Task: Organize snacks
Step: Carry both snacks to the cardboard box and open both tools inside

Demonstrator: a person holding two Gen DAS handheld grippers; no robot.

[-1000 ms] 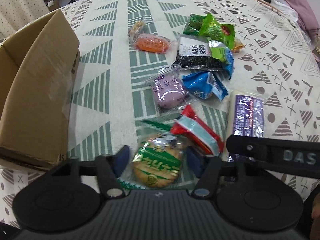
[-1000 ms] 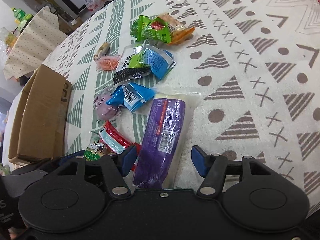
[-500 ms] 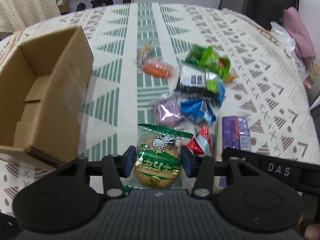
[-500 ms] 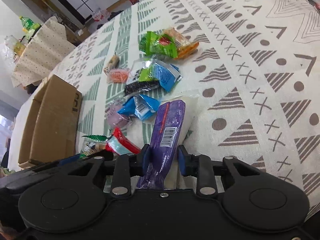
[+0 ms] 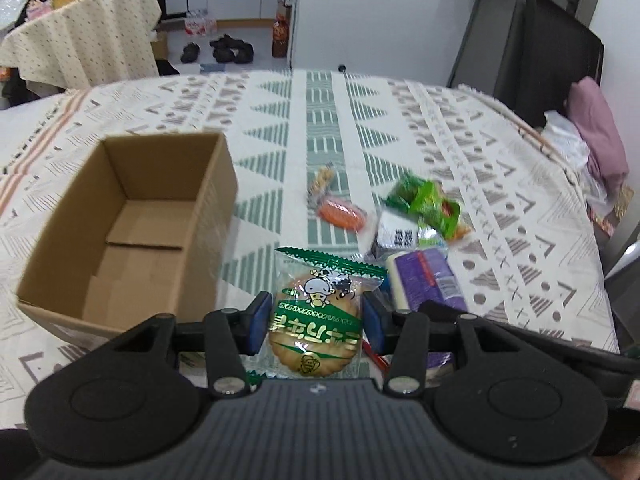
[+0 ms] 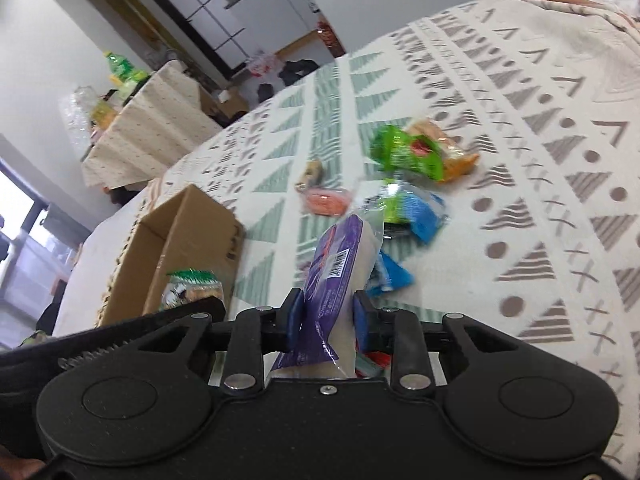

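Left gripper (image 5: 316, 322) pinching the round biscuit packet (image 5: 318, 316) just beside the open cardboard box (image 5: 132, 224), right gripper (image 6: 326, 320) clamped on the purple snack pack (image 6: 340, 276), other snacks (image 5: 420, 216) on the patterned tablecloth (image 5: 320, 120)

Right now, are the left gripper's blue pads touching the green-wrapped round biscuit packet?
Touching. The left wrist view shows both pads pressed against the biscuit packet.

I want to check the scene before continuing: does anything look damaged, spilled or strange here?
Nothing stands out. The snacks lie in a loose pile on the tablecloth, unopened, and the cardboard box stands upright and empty.
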